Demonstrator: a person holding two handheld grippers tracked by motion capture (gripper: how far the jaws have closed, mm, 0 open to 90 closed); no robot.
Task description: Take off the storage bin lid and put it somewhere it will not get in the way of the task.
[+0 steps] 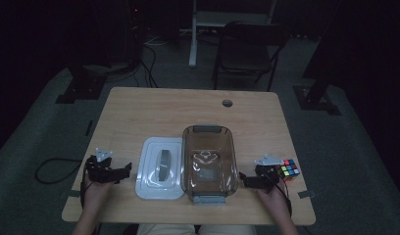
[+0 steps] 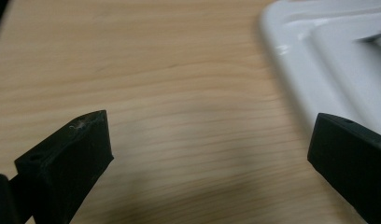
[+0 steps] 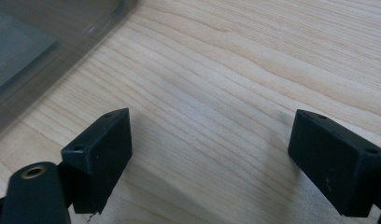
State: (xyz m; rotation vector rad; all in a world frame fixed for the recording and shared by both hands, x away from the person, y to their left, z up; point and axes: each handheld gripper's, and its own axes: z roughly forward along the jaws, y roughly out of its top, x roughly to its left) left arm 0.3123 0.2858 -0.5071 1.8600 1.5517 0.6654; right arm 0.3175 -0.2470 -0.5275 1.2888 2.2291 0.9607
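We look down on a dim lab or office workroom: a wooden desk [image 1: 188,105] with a cable hole [image 1: 227,103] on grey carpet [image 1: 36,147], a folding chair [image 1: 247,49] behind it, cables [image 1: 149,68] and stand bases [image 1: 78,90] on the floor.

A rectangular light-wood counter [image 1: 154,110] with rounded corners has a small round grommet hole [image 1: 227,103] near its far edge. At its middle stands a clear brown-tinted rectangular plastic container [image 1: 209,164] with grey end latches. Touching its left side lies a white rectangular plastic lid [image 1: 160,168] with a grey handle. Near the right edge, well apart from the container, sits a multicoloured puzzle cube [image 1: 288,169].
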